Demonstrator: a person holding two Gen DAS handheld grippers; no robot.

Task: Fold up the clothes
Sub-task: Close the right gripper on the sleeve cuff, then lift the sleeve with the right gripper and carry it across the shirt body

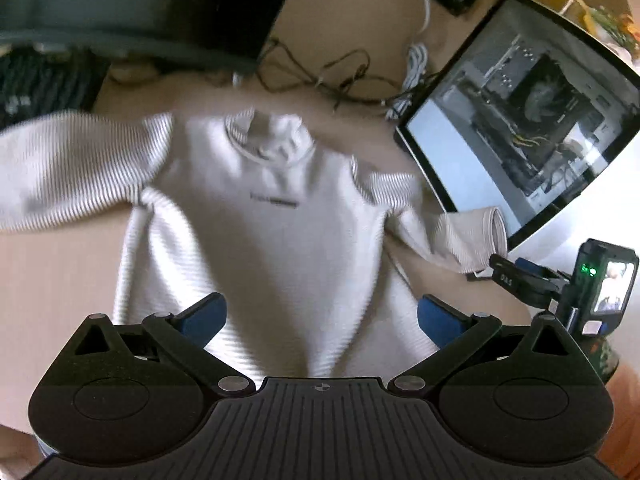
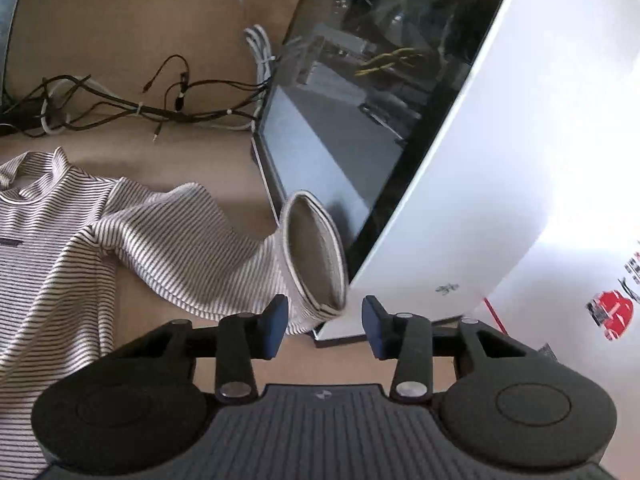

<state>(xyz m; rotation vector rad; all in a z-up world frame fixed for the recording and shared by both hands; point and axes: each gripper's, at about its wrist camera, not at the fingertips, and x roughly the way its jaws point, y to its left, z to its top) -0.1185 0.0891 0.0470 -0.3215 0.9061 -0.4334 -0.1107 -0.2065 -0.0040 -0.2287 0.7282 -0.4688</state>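
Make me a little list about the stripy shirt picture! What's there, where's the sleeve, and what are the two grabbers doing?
shirt: striped shirt lying spread out on the brown table, front up
sleeve: its cuff stands open beside the computer case
left gripper: open, above the shirt's hem
right gripper: open, at the cuff, not pinching it
behind: tangled cables
folding: not begun

Motion blur smears the striped shirt (image 1: 256, 216); its chest print (image 1: 274, 202) is unreadable, its left sleeve (image 1: 60, 168) cut off at the frame edge.
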